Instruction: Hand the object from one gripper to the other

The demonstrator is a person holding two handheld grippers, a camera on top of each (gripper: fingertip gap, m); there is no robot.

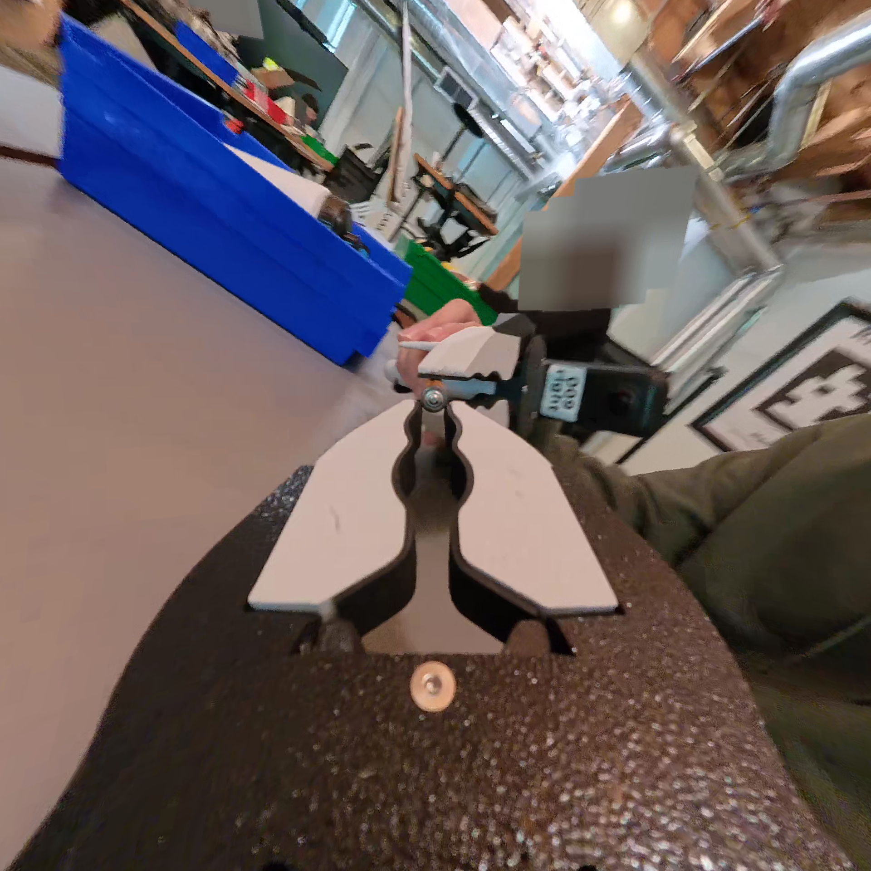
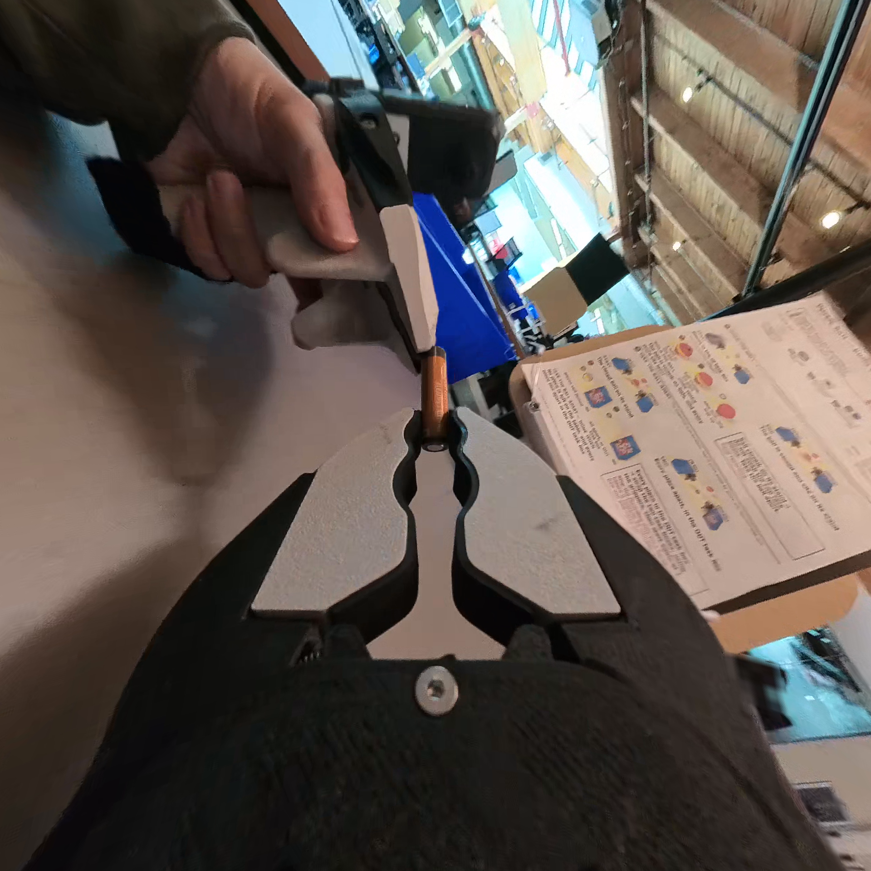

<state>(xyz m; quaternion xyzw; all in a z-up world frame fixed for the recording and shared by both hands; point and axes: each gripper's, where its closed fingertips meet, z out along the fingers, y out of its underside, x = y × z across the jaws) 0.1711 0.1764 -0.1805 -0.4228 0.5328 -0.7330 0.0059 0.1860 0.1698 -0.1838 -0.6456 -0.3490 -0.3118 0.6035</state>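
The object is a small copper-coloured cylinder with dark ends (image 2: 434, 396), like a battery. My right gripper (image 2: 434, 417) is shut on its near end. My left gripper (image 2: 426, 351) comes in from the upper left, seen edge-on, and its tips meet the cylinder's far end. In the left wrist view, my left gripper (image 1: 431, 412) is closed around the cylinder's silver end (image 1: 432, 399). The right gripper (image 1: 426, 374) crosses from the right, its jaws nearly together on the same cylinder. Both grippers are held above the grey table (image 1: 118, 424).
A long blue bin (image 1: 212, 202) lies on the table beyond the grippers, with a green bin (image 1: 433, 283) behind it. A clipboard with a printed sheet (image 2: 707, 447) stands to the right. A hand (image 2: 245, 155) and an olive sleeve (image 1: 754, 542) hold the grippers. Less than 4 cm separates the two grippers' tips.
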